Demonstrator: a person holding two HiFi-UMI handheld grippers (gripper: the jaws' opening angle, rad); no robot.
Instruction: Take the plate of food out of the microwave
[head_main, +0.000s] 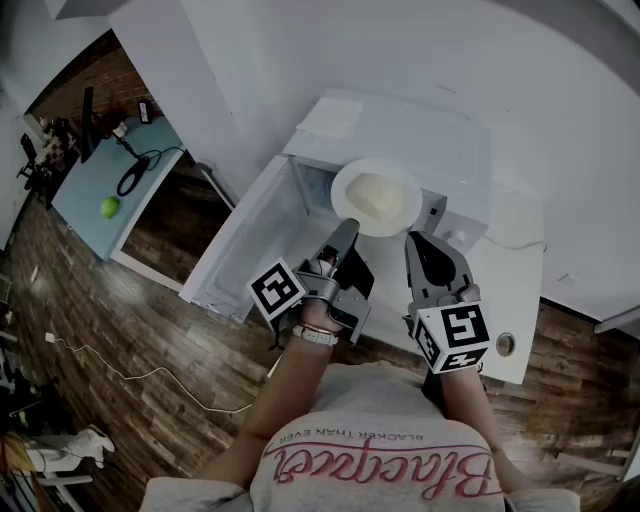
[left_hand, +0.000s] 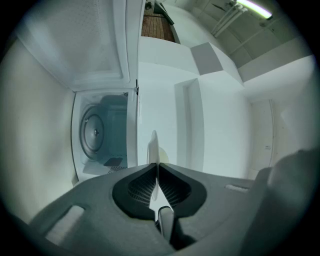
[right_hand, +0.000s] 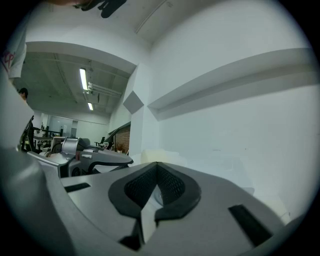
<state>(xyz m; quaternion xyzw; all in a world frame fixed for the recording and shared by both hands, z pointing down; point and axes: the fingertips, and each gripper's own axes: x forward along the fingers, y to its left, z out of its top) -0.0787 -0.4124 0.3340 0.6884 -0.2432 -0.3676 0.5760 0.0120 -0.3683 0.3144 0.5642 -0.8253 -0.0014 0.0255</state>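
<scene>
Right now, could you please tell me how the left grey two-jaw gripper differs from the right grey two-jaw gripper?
The left grey two-jaw gripper is shut on the rim of the round white plate; the right grey two-jaw gripper is shut on nothing, its tip beside that plate. The left is rolled onto its side; the right sits upright. Both point toward the open white microwave.

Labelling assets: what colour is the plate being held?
White plate; shows best in the head view.
</scene>
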